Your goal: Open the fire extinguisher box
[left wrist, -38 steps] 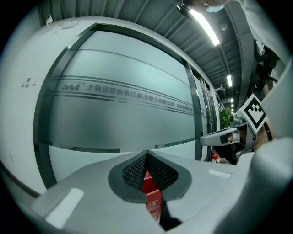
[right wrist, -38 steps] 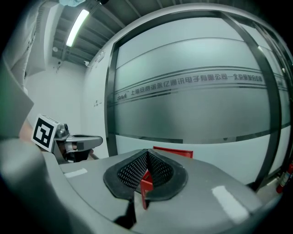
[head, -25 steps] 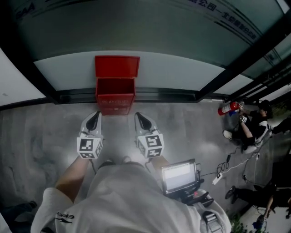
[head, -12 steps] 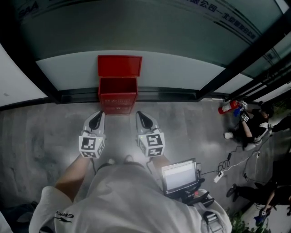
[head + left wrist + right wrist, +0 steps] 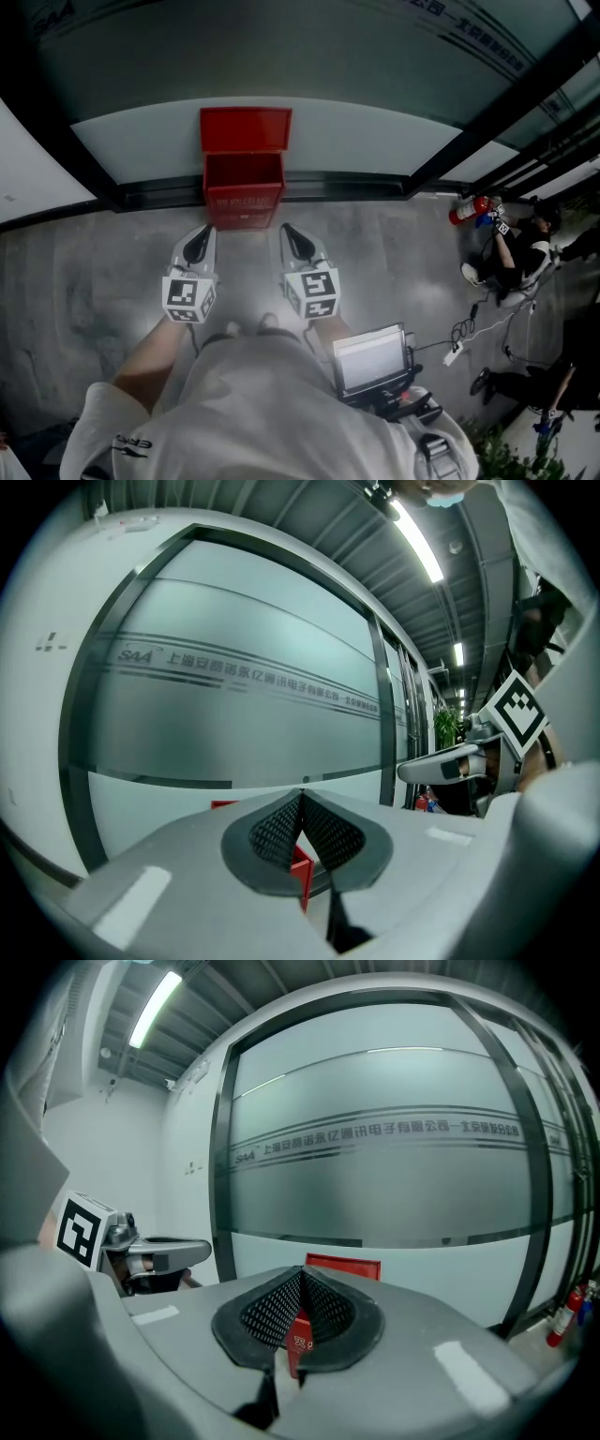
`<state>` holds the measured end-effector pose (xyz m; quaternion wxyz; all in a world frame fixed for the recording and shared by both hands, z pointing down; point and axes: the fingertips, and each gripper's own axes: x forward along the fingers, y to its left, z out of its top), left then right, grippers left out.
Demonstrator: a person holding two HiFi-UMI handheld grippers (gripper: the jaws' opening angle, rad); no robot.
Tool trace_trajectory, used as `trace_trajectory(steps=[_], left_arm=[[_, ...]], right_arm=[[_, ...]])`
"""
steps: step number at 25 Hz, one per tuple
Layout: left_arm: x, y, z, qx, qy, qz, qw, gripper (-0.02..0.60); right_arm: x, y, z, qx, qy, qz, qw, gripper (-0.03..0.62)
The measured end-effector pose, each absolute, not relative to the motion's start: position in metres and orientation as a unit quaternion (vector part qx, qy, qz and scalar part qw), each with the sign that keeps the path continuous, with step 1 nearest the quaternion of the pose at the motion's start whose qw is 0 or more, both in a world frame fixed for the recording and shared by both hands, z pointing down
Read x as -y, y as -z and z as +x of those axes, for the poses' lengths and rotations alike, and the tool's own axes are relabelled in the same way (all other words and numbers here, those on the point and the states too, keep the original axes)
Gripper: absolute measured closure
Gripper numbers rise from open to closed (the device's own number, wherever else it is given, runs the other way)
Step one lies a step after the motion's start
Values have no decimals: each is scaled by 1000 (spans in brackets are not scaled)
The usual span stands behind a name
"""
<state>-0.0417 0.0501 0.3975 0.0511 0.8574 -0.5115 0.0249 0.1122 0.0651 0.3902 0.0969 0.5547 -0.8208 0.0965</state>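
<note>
The red box stood on the grey floor, its back against the foot of a frosted glass wall. Its lid was already up, leaning back against the glass, and the inside of the box lay open to the head view. White print showed on its front face, too small to read.

The left claw and the right claw were held side by side just short of the box, one toward each front corner, touching neither the box nor each other. In the left gripper view the left claw had its jaws pressed together with nothing between them, and a corner of the box showed below the closed tips. The right claw was likewise closed tight and empty in the right gripper view, with the lid rising behind the tips.

A person in a white shirt held both claws, with a small screen at the waist on the right. Well off to the right, a red fire extinguisher lay on the floor by the wall, near a second person sitting low. A white cable ran across the floor between them.
</note>
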Motion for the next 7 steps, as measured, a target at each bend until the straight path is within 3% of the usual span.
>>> trace_trajectory(steps=[7], left_arm=[[-46, -392, -48, 505, -21, 861, 48, 578]], right_arm=[[-62, -385, 106, 817, -92, 562, 93, 580]])
